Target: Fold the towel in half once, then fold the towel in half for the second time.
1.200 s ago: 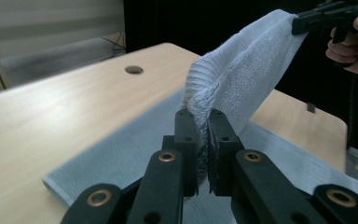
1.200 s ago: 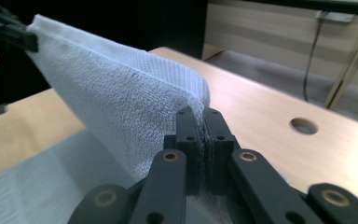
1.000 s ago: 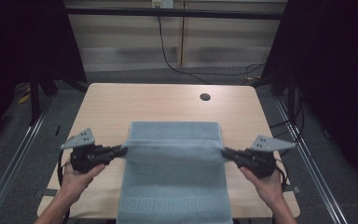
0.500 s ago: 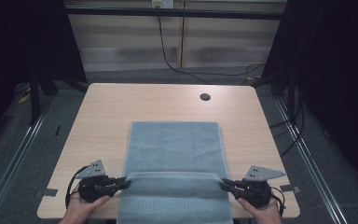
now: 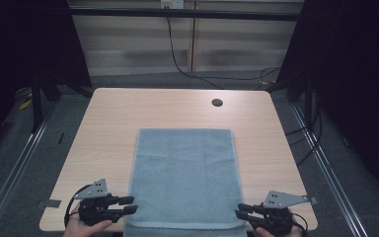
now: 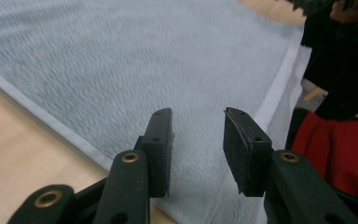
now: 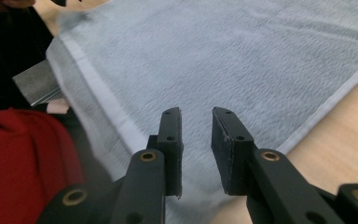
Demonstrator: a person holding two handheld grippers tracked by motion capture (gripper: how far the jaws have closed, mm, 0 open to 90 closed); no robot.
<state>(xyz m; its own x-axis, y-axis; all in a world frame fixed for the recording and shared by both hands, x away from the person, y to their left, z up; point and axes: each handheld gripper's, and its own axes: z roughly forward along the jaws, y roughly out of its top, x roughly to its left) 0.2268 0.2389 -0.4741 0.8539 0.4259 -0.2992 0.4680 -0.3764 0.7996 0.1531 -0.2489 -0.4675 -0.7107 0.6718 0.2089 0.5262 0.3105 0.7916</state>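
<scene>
I count two grippers, one towel, one table and one dark round hole in the tabletop. Nearest me, at the table's front edge, my left gripper (image 5: 128, 205) sits at the towel's front left corner and my right gripper (image 5: 241, 210) at its front right corner, each held in a hand that enters from the bottom of the high view. In the left gripper view the two black jaws stand apart with nothing between them, pale blue cloth lying beyond and below; the right gripper view shows the same, its jaws parted by a slightly narrower gap and gripping nothing. The grey-blue towel (image 5: 184, 177) lies spread flat in a single layer on the light wooden table (image 5: 108, 123), its hemmed front edge at the table's front edge and its far edge about halfway up the tabletop. Farther back, well apart from the towel, the hole (image 5: 217, 102) sits near the table's far edge, right of centre. Half a second ago both grippers were carrying a folded-over edge of the towel toward me, the fold crossing the cloth; now that edge is laid down at the front, the towel is unfolded full length, and both grippers have let go.
</scene>
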